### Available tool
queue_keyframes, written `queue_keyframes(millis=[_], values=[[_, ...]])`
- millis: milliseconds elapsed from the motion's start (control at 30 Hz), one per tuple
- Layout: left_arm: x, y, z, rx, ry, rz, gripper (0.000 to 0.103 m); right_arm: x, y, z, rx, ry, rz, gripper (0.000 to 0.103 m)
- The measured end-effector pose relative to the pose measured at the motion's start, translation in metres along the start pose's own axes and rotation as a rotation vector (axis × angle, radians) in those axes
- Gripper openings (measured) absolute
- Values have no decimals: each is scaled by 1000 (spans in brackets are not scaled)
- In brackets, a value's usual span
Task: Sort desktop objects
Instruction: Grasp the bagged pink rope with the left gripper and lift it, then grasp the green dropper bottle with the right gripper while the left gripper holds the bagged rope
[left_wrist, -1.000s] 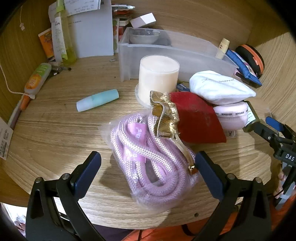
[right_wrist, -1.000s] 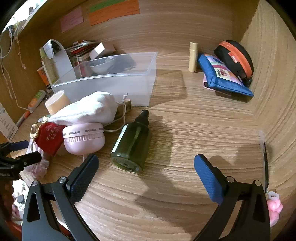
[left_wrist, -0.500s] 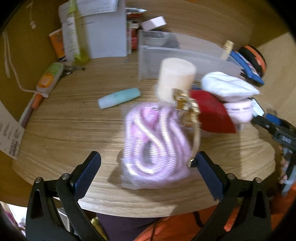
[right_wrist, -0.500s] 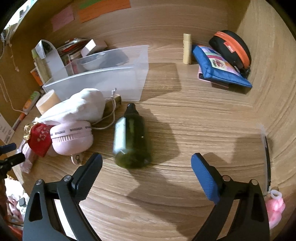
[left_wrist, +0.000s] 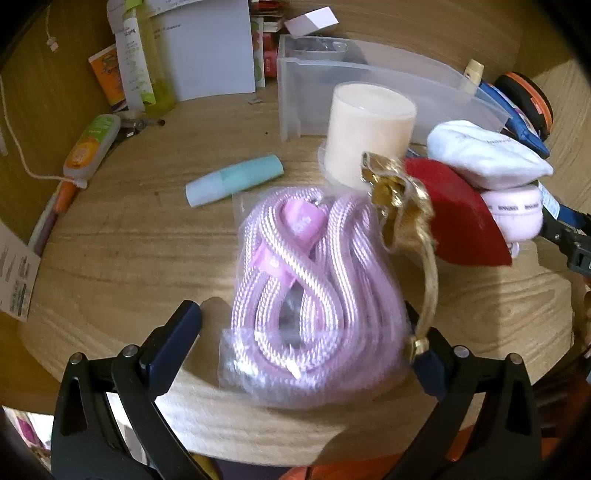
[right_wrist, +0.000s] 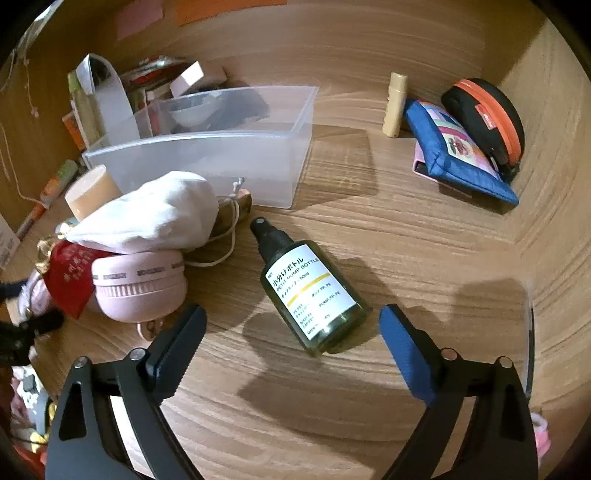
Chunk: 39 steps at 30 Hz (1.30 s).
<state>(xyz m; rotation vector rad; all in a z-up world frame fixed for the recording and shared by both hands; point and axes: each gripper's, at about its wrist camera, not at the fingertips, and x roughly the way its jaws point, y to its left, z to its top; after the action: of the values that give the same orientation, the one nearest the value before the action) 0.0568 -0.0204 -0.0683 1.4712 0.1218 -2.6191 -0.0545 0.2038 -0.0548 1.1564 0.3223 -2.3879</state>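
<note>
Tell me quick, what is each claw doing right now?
Left claw: open, around the bagged pink rope, not squeezing it.
Right claw: open but closing, the green pump bottle lying between, not yet pinched.

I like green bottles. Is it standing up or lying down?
Lying down: the green bottle rests on its side, label up.

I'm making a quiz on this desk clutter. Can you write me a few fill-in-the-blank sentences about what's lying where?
1. The dark green pump bottle with a white label lies on its ____.
2. The white cloth pouch rests on top of the round ____ plastic case.
3. The coiled lilac rope is packed in a clear plastic ____.
4. The blue zip pouch leans against an oval black case with an ____ zip band.

Missing words: side; pink; bag; orange
</note>
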Motion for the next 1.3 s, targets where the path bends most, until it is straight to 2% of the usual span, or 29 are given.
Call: queue_keyframes(millis=[167,233,467,500,533,567,600,833,1000,1033,1067,1100,1133,1233,1300], values=[[7,7,11,24,-7,-19,103,15,-4,10,-44,47,10,76],[9,8,14,42,-14,-29,103,24,-10,13,-37,73,19,61],[8,11,12,91,-61,-63,101,17,-20,11,18,39,63,60],[7,12,12,90,-66,-62,94,12,-21,10,34,19,62,60],[5,15,13,86,-73,-60,79,11,-20,9,41,8,61,60],[2,16,14,79,-79,-57,71,7,-21,9,51,-7,60,60],[2,22,16,65,-75,-52,68,1,-22,8,66,-27,57,60],[-3,50,22,-50,-101,-81,67,-23,-21,14,89,-103,50,60],[-30,55,30,-68,-186,-108,66,-41,-25,24,111,-158,64,60],[-37,54,32,-69,-206,-116,60,-45,-25,25,113,-169,68,60],[-43,53,35,-60,-221,-140,49,-49,-24,29,112,-184,63,60],[-47,51,38,-56,-226,-152,23,-52,-24,30,108,-192,62,60],[-51,49,43,-45,-229,-169,13,-54,-23,32,107,-201,63,60],[-51,43,53,-10,-239,-168,13,-56,-18,39,94,-222,79,60],[-43,42,57,-5,-211,-165,13,-54,-15,43,84,-221,80,60]])
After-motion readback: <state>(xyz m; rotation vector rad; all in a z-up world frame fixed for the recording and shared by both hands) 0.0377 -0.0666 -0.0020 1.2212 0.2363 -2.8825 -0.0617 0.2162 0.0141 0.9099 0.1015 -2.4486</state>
